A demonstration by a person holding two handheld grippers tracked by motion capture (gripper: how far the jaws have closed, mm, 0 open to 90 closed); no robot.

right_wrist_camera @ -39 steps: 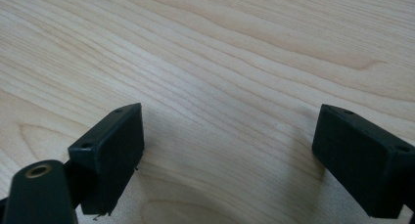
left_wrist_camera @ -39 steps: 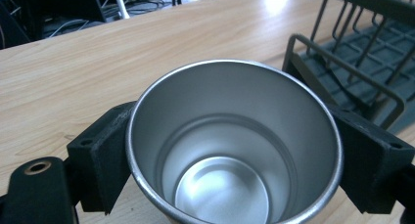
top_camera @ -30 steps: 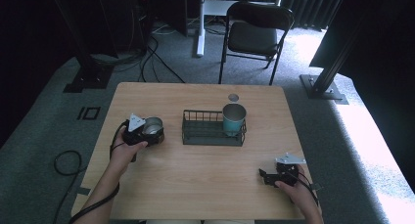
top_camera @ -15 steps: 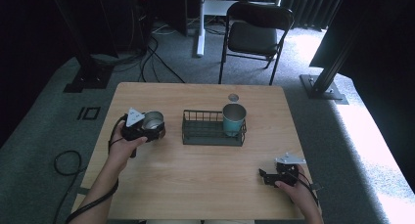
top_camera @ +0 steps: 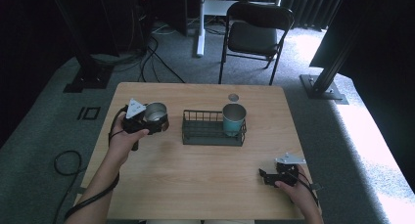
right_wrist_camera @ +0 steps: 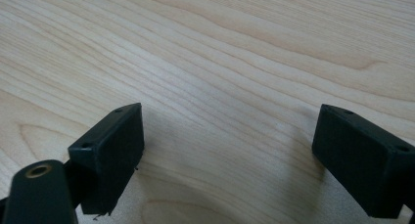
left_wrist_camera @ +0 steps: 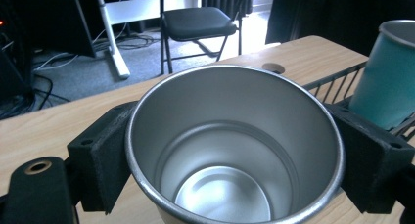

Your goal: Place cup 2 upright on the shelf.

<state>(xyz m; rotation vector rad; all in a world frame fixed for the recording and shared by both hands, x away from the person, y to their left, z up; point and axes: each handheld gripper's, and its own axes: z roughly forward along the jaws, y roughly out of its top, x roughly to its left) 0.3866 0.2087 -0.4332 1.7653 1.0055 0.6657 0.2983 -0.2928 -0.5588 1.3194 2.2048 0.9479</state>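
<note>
A pale wooden table (top_camera: 195, 185) stands on grey carpet, with a folding chair (top_camera: 257, 31) behind. The left gripper (top_camera: 155, 120) clamps a steel cup (top_camera: 155, 112), seemingly lifted, left of the wire basket (top_camera: 210, 133) with its teal cup (top_camera: 234, 119). The left gripper view reveals the cup's empty inside (left_wrist_camera: 222, 194). The right gripper (top_camera: 266, 176) rests wide apart.

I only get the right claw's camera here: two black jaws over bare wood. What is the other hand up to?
Observer: The left claw is clamped on a silver metal cup, one jaw on each side of it.
Operator: Anything inside that cup?
Observer: No; the left claw's camera looks straight down to its shiny bare bottom.
Operator: Where might it be headed?
Observer: Probably the black wire basket at mid-table, just to the cup's right; that's a guess.
Operator: Is the basket free?
Observer: Partly. A teal cup stands upright at its right end.
</note>
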